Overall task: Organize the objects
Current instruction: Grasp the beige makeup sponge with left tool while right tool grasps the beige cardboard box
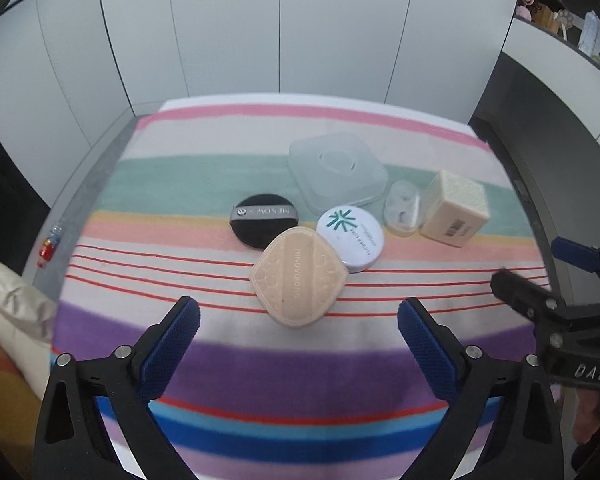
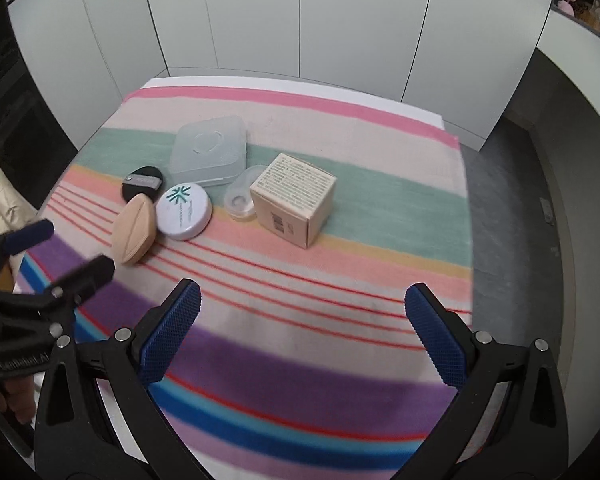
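The left gripper [image 1: 299, 320] hangs over a bench [image 1: 148, 208] with a stripy cloth [image 1: 204, 148] on it. Its jaws stand wide apart with nothing between them. Just past them lies a peach puff [image 1: 298, 280]. A black puff [image 1: 263, 220] sits behind it, and a round white case [image 1: 350, 238] touches the peach puff's right side. A clear plastic box [image 1: 336, 172] lies further back. To the right are a small clear case [image 1: 402, 212] and a cream carton [image 1: 456, 208]. The right gripper [image 1: 536, 264] pokes in from the right edge, jaws apart.
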Demonstrator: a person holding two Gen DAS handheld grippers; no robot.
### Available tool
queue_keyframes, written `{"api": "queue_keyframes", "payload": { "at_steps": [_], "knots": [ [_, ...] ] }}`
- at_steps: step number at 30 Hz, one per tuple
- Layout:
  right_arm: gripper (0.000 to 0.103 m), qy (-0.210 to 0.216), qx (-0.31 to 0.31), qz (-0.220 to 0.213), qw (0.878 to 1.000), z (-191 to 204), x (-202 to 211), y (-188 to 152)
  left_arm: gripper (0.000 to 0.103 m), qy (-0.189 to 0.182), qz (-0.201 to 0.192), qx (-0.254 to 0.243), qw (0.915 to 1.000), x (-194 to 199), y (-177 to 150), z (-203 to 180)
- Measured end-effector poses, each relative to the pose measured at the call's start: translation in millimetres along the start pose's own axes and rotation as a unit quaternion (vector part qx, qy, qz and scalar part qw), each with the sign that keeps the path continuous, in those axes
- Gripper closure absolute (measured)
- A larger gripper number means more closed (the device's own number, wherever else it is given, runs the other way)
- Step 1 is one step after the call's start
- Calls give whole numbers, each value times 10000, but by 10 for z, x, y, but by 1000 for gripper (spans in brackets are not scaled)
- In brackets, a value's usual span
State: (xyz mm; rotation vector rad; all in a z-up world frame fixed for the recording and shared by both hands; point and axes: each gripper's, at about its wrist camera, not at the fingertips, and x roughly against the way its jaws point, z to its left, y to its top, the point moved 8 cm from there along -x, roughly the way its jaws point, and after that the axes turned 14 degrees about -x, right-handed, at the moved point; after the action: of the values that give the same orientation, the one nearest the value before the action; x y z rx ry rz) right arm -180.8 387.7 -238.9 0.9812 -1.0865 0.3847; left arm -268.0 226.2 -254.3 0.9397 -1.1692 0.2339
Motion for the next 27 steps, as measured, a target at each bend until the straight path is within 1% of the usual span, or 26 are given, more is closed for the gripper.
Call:
{"api": "queue_keyframes", "payload": {
  "at_steps": [3,5,7,9,11,12,15,16,18,19,21,22,23,24,27],
  "knots": [
    [0,58,-73,-35,10000,37,-163,80,8,-71,65,-52,9999,-203,-16,13],
    [0,52,-124,-67,9999,50,-269,129,9,-48,77,-79,9999,-326,-26,36],
    [0,80,-160,-68,9998,69,-371,165,11,20,67,20,10000,-426,-41,106],
    [0,71,-193,-114,9997,80,-466,200,13,-123,74,158,9998,-520,-48,145],
    [0,60,-210,-107,9997,85,-572,228,15,-187,40,186,9996,-569,-42,147],
    [0,42,-237,-111,9996,77,-616,244,18,-171,-32,124,9998,-568,-21,135],
    [0,28,-290,-179,9994,56,-716,312,24,-284,-129,-5,9995,-585,43,81],
    [2,30,-307,-226,9993,55,-732,338,26,-296,-158,-32,9994,-581,50,68],
    [8,39,-334,-295,9990,45,-743,385,36,-324,-204,-66,9992,-577,65,32],
    [9,58,-353,-297,9989,46,-754,402,36,-299,-198,-74,9993,-575,64,28],
    [22,73,-382,-260,9989,41,-777,417,38,-308,-189,-17,9993,-567,56,22],
    [25,119,-402,-261,9988,41,-778,424,39,-329,-190,18,9993,-561,52,22],
    [33,142,-399,-273,9987,46,-768,430,40,-338,-191,57,9992,-545,50,27],
    [37,128,-372,-294,9988,51,-757,435,41,-331,-195,88,9992,-537,54,36],
    [37,79,-297,-328,9990,57,-721,425,41,-332,-212,133,9991,-486,51,49]
  ]
}}
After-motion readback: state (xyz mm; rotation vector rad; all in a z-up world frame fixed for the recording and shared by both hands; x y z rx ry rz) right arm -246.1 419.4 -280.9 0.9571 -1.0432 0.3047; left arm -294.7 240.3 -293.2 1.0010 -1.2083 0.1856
